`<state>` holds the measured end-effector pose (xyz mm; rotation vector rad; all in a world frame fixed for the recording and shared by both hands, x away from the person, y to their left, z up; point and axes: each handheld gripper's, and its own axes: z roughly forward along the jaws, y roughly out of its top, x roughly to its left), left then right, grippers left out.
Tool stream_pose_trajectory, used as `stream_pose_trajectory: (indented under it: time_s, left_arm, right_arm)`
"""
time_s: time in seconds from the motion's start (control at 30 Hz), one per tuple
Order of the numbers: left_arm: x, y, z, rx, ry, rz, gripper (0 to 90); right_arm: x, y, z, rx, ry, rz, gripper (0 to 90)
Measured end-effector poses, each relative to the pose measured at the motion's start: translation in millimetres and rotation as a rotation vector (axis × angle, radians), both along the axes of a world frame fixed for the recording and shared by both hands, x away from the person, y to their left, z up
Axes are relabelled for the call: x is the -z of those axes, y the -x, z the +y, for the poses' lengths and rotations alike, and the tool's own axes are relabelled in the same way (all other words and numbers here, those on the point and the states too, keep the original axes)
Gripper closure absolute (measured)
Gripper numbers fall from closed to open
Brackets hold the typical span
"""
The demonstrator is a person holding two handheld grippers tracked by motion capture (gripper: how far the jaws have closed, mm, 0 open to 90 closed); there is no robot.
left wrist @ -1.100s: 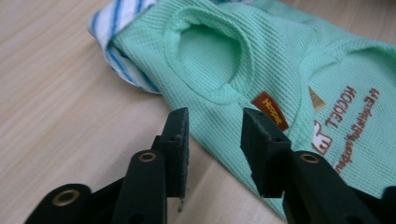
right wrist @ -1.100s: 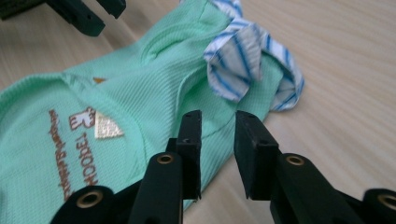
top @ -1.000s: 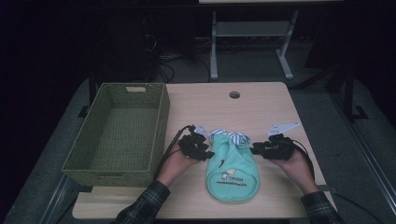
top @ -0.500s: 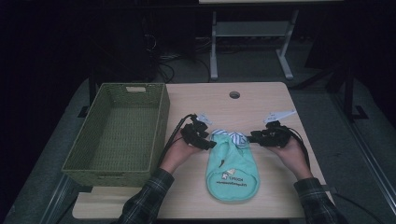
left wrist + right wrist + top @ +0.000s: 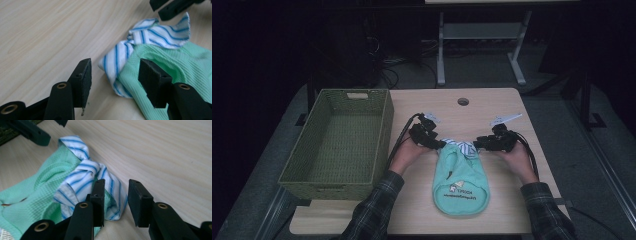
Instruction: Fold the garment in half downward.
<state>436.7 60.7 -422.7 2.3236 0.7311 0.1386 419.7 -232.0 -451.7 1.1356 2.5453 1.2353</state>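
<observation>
High view shows a small mint-green garment (image 5: pixel 460 177) lying flat on the table (image 5: pixel 492 107), its blue-and-white striped collar (image 5: pixel 463 146) at the far end and a printed logo near the hem toward the person. A woven green basket (image 5: pixel 339 140) stands empty just to its left, probably the place the folded piece is meant to go.

Both hands flank the collar end. The left gripper (image 5: pixel 439 145) sits at the garment's left shoulder; in the left gripper view its fingers (image 5: pixel 83 80) stand apart, having just been opening, with the striped collar tip (image 5: pixel 113 66) and the green edge lying between them but not pinched. The right gripper (image 5: pixel 478 144) is at the opposite shoulder; in the right gripper view its fingers (image 5: pixel 98 200) are also apart, one set against the striped fabric (image 5: pixel 82 178), the other over bare wood, so nothing is clamped.

Taking the two shoulders at once would let the person lift or fold the top edge evenly, without the cloth skewing.
</observation>
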Motion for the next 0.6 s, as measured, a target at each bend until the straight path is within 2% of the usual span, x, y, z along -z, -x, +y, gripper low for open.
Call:
stream_pose_trajectory:
  time_s: [0.1,0.17,0.27,0.4,0.43,0.47,0.6]
  left_arm:
    - [2.1,-4.1,-3.5,-0.012,0.008,0.007,43.9]
    - [5.5,-10.5,-7.1,-0.004,-0.011,0.015,44.1]
    - [9.8,-13.8,-10.1,-0.008,-0.016,0.024,44.8]
    - [22.3,-18.6,-14.7,-0.003,-0.06,0.038,45.7]
    - [22.3,-18.6,-14.7,-0.003,-0.06,0.038,46.0]
    - [26.5,-20.7,-14.2,0.012,-0.094,0.043,46.1]
    - [31.8,-21.0,-15.6,0.014,-0.115,0.05,46.7]
  right_arm:
    - [4.0,-2.1,-0.2,0.002,-0.005,0.01,66.1]
    - [6.8,-3.9,-0.4,0.001,-0.01,0.008,66.1]
    - [6.7,-4.1,-0.3,0.0,-0.023,0.009,66.1]
    - [8.2,-3.9,3.0,-0.015,-0.027,0.012,65.8]
    - [8.2,-3.9,3.0,-0.015,-0.027,0.012,65.8]
    - [10.2,-4.2,4.9,-0.02,-0.012,0.015,65.8]
    - [14.9,-4.7,8.9,-0.03,0.012,0.025,65.6]
